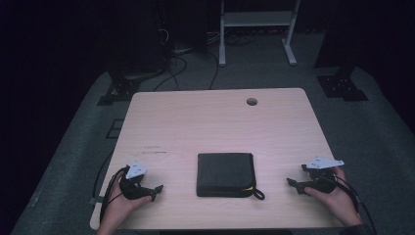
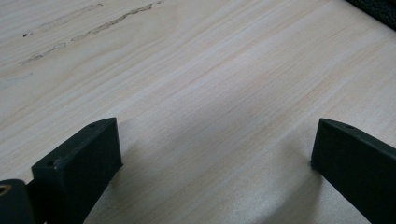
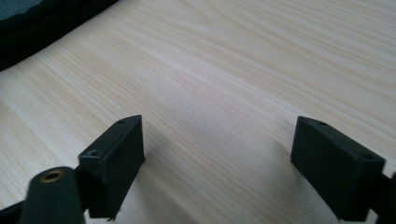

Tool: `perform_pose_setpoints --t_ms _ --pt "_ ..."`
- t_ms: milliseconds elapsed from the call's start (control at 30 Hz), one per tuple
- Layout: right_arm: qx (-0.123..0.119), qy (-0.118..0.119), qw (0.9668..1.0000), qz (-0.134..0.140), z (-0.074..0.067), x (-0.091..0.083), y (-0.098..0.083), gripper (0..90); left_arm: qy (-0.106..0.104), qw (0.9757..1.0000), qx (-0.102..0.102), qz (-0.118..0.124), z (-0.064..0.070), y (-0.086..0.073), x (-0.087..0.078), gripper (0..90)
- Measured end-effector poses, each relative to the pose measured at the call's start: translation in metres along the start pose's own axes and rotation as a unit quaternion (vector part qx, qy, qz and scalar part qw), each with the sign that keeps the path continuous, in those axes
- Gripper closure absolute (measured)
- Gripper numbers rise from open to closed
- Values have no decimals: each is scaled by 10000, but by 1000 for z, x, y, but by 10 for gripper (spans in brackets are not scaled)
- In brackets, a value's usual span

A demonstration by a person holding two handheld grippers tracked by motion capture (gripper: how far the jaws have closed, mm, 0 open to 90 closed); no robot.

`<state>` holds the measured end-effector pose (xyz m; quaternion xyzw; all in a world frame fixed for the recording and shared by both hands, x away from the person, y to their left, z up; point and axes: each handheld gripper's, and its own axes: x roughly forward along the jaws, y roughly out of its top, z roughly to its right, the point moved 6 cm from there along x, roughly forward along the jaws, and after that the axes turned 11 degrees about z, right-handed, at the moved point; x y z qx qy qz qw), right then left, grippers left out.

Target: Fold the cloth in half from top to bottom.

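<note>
Case (image 1: pixel 225 174), black, zipped shut, lies flat on the near half of the pale wooden table (image 1: pixel 215 122) in the high view; contents cannot be told. Zip pull loop trails off its near right corner, with a sliver of yellow at that edge. Left gripper (image 1: pixel 155 191) rests at the table's near left, jaws pointing toward the case, well apart from it. Right gripper (image 1: pixel 293 185) sits at the near right, jaws pointing in toward the case, nearer to it but not touching. Case lies between the two.

Left gripper view: both black jaws stand wide apart just over bare wood grain, nothing between them; a dark corner of the case (image 2: pixel 380 9) shows at top right.

Right gripper view: jaws wide apart, bare wood between; dark edge of the case (image 3: pixel 42 25) at top left, clear of the jaws
</note>
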<state>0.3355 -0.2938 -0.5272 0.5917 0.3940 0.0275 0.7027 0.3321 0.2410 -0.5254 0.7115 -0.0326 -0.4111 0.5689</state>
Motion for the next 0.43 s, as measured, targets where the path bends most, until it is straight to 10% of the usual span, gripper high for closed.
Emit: perform_pose_setpoints --t_ms 433 --pt "11 -20 10000 -30 0 1 0 128 -6 10000 23 1 0 0 0 0"
